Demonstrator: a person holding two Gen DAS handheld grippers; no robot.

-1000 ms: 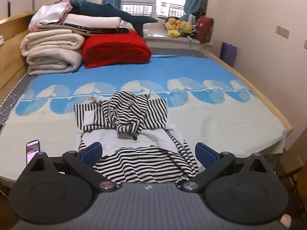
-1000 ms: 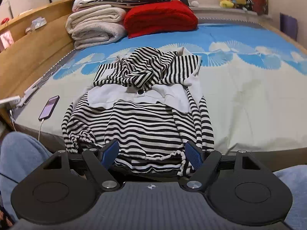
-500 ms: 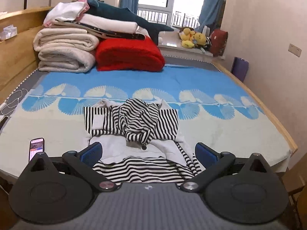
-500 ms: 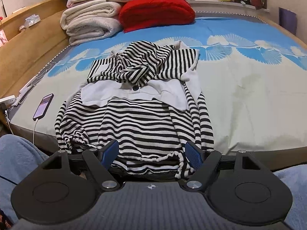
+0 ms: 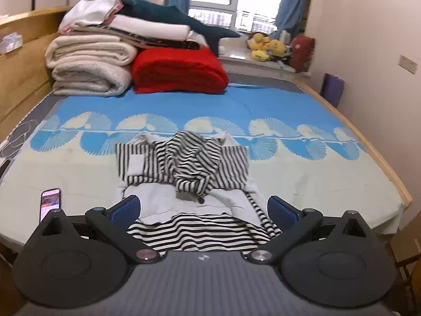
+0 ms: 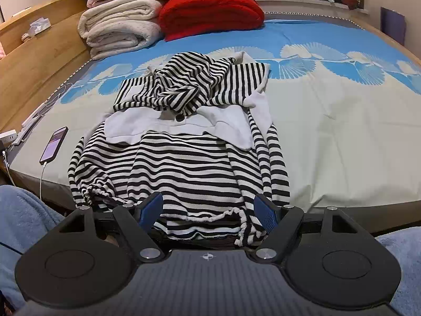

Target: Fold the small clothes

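Note:
A black-and-white striped garment with white panels (image 6: pixel 184 142) lies crumpled on the bed, its hem hanging over the near edge; it also shows in the left wrist view (image 5: pixel 189 173). A bunched striped part (image 6: pixel 181 89) sits on top at its far end. My left gripper (image 5: pixel 204 208) is open and empty, held above the garment's near half. My right gripper (image 6: pixel 209 208) is open and empty, just above the hem at the bed's near edge.
A phone (image 6: pixel 54 144) on a cable lies left of the garment, also in the left wrist view (image 5: pixel 50 204). Folded cream blankets (image 5: pixel 89 65) and a red quilt (image 5: pixel 179 71) are stacked at the far end. A wooden bed rail (image 6: pixel 39 60) runs along the left.
Both grippers have risen and drawn back a little, so the garment sits lower and farther in both views. The garment has not moved. Both grippers stay open.

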